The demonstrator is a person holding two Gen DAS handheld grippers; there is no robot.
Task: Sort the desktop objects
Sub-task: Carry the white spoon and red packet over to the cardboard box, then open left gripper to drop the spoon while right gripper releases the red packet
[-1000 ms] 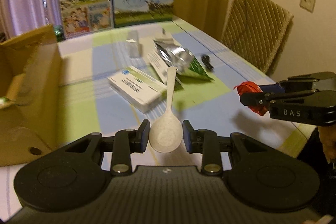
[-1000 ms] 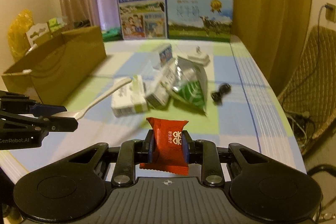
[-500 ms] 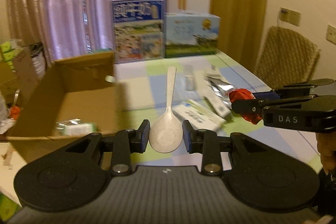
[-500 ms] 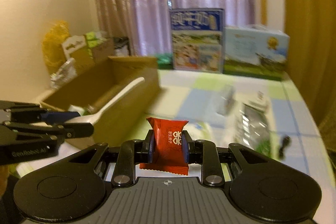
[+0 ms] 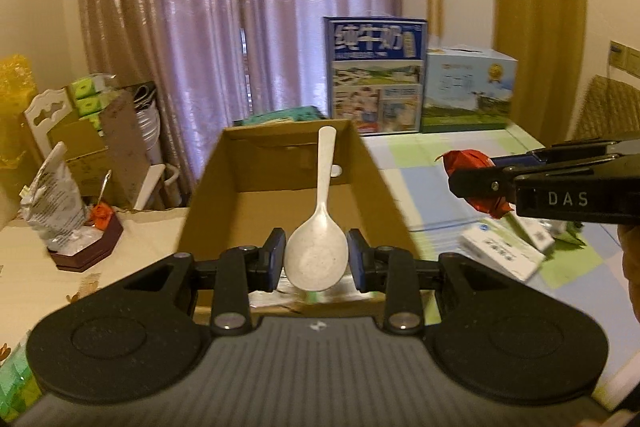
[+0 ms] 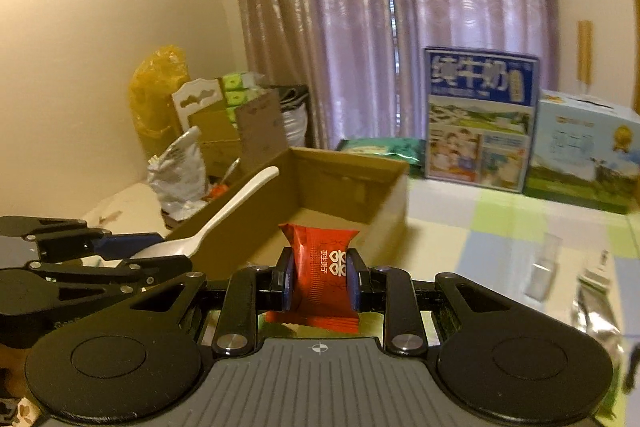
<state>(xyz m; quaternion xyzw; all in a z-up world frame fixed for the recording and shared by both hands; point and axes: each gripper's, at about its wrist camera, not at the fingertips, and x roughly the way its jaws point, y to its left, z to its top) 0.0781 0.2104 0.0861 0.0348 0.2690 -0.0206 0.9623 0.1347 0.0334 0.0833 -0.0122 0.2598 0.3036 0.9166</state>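
Note:
My left gripper (image 5: 316, 259) is shut on the bowl of a white plastic spoon (image 5: 320, 227), whose handle points forward over the open cardboard box (image 5: 372, 171). A red snack packet (image 6: 324, 267) sits clamped upright in my right gripper (image 6: 320, 279), just short of the box's near edge (image 6: 240, 227). In the left wrist view the right gripper (image 5: 472, 183) reaches in from the right with the red packet (image 5: 468, 163) beside the box's right wall. In the right wrist view the left gripper (image 6: 120, 251) holds the spoon (image 6: 224, 215) at the left.
White medicine boxes (image 5: 500, 251) and a foil pouch (image 6: 596, 307) lie on the checked tablecloth (image 6: 500, 227) right of the box. Two milk cartons (image 5: 376, 75) stand at the back. Cluttered boxes and bags (image 5: 60, 187) fill the left side. A wicker chair (image 5: 612, 111) stands far right.
Both grippers have swung left from the pile of objects toward the cardboard box, still holding spoon and packet. The box now lies straight ahead of the left gripper.

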